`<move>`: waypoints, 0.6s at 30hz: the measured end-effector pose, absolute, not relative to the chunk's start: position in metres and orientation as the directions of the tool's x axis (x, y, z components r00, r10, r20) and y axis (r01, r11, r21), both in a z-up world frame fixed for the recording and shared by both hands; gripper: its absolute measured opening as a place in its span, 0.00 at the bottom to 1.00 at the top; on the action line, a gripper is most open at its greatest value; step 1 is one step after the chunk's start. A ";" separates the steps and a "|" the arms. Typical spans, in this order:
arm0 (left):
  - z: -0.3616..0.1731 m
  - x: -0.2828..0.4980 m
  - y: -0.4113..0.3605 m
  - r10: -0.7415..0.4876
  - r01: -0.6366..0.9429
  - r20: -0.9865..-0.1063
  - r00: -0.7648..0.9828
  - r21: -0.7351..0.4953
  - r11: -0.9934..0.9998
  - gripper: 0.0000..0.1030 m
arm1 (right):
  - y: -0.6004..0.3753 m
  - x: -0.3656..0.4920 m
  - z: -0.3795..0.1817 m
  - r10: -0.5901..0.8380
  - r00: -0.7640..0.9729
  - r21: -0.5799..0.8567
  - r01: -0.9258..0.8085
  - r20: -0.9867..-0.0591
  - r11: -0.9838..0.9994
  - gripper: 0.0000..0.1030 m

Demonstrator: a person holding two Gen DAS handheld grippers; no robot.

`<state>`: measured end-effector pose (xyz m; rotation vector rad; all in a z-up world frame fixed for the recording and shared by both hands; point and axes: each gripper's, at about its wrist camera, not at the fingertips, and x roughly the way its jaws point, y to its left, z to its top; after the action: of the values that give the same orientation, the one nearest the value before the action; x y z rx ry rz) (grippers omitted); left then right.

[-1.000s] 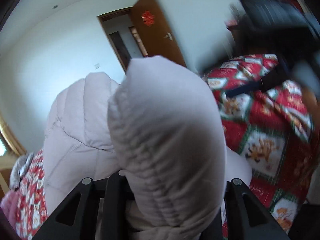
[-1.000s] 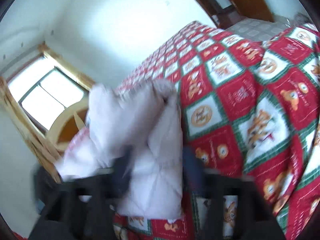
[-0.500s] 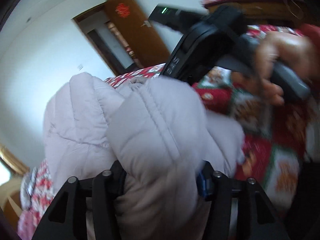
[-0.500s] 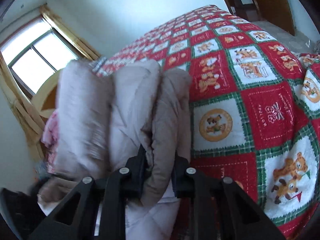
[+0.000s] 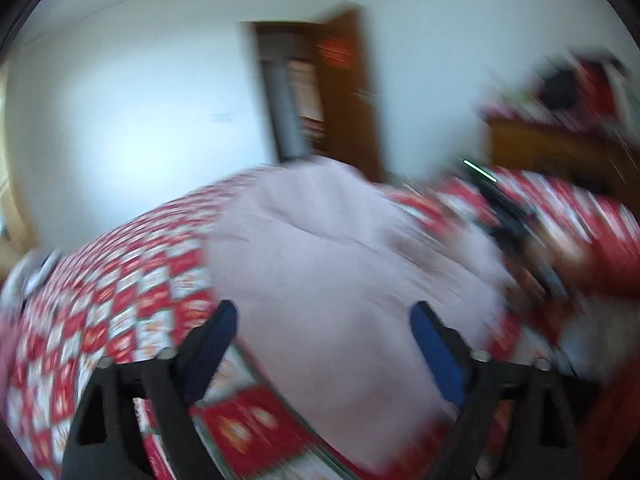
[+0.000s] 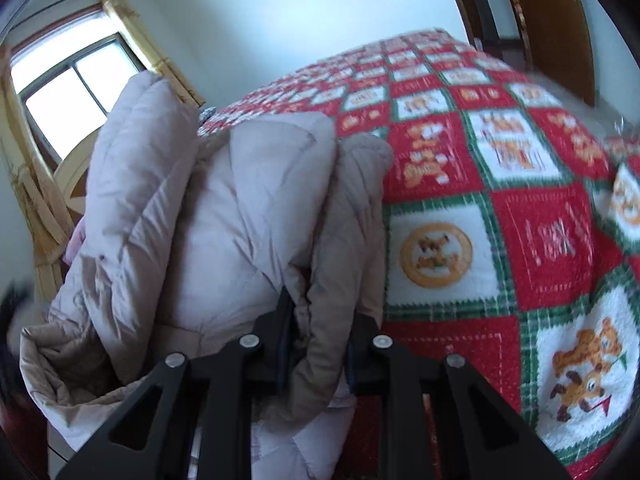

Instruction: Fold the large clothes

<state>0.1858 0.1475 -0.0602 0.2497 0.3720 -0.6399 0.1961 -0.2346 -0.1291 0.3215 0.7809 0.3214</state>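
1. Left wrist view, heavily blurred. The left tongs [image 5: 322, 322] stand wide with the jaws opening; the blue pads [image 5: 434, 346] press on nothing. The pale padded coat [image 5: 340, 272] lies on the bed's red, white and green patchwork quilt [image 5: 120, 312], ahead of and partly between the tongs, clear of both pads as far as the blur allows.
2. In that view the coat's long axis runs from the lower right near the tongs up toward the far middle, where an open brown door [image 5: 348, 96] stands in a white wall. Which end is collar or hem cannot be told.
3. At the right edge of that view the right tongs' black body shows as a dark smear at the coat's right margin; their state cannot be read there.
4. Right wrist view, sharper. The right tongs [image 6: 320, 344] stand narrow, clamped on a thick fold of the coat [image 6: 240, 220]. The bunched, quilted mass rises up and to the left from the jaws, over the quilt [image 6: 520, 208].
5. Only this view shows the window [image 6: 72, 88] with its wooden frame at the far left, and the bear pictures on the quilt's squares.
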 end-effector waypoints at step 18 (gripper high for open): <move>-0.080 0.322 0.036 -0.657 0.664 -0.468 0.591 -0.181 0.726 0.88 | -0.232 0.222 -0.174 0.625 0.603 0.701 -0.147 -0.495 0.698 0.21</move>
<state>0.3217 0.0360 -0.0801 0.0138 0.5391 -0.7684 0.2223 -0.2320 -0.1741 0.6623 0.8064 0.4868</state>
